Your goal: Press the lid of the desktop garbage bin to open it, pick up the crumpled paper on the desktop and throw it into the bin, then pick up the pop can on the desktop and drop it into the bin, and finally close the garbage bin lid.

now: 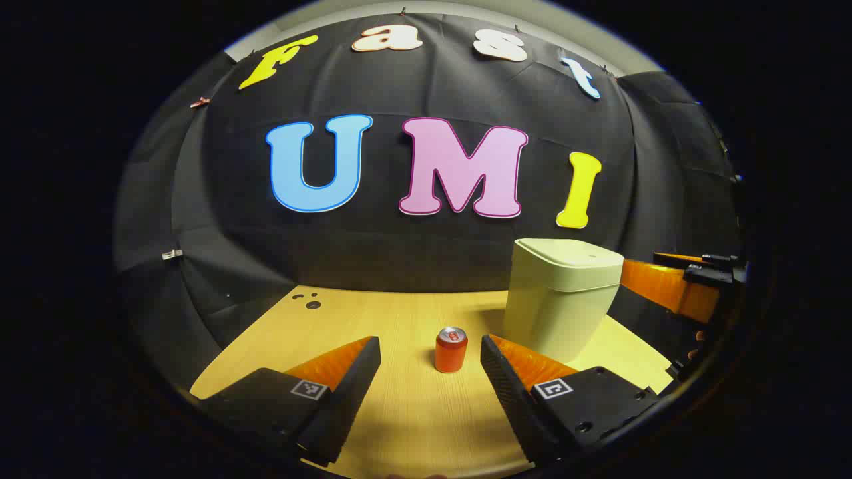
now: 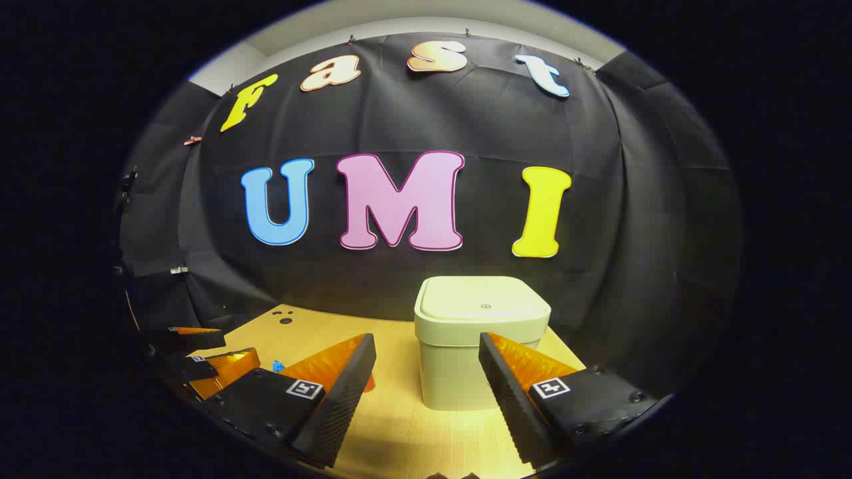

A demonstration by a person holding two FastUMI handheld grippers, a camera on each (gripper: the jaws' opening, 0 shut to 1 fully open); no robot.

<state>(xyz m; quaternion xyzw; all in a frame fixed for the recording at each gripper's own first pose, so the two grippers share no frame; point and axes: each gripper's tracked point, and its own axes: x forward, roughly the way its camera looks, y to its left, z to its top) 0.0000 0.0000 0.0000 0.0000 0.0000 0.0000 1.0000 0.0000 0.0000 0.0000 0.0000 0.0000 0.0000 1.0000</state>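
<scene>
A red pop can [image 1: 451, 349] stands upright on the wooden desktop [image 1: 399, 412], just beyond my left gripper [image 1: 429, 342], which is open with nothing between its fingers. The pale green garbage bin [image 1: 562, 293] stands right of the can with its lid [image 1: 572, 253] down. In the right gripper view the bin [image 2: 459, 372] is straight ahead and close, its lid [image 2: 482, 306] flat and shut. My right gripper [image 2: 426, 337] is open and empty in front of the bin. A sliver of the can [image 2: 368, 384] peeks out behind its left finger.
The other gripper [image 1: 672, 283] reaches in at the far right behind the bin, and in the right gripper view the left gripper [image 2: 206, 359] sits low at the left. A small blue scrap [image 2: 277, 365] lies on the desktop. Dark holes [image 1: 309, 303] mark the far left corner.
</scene>
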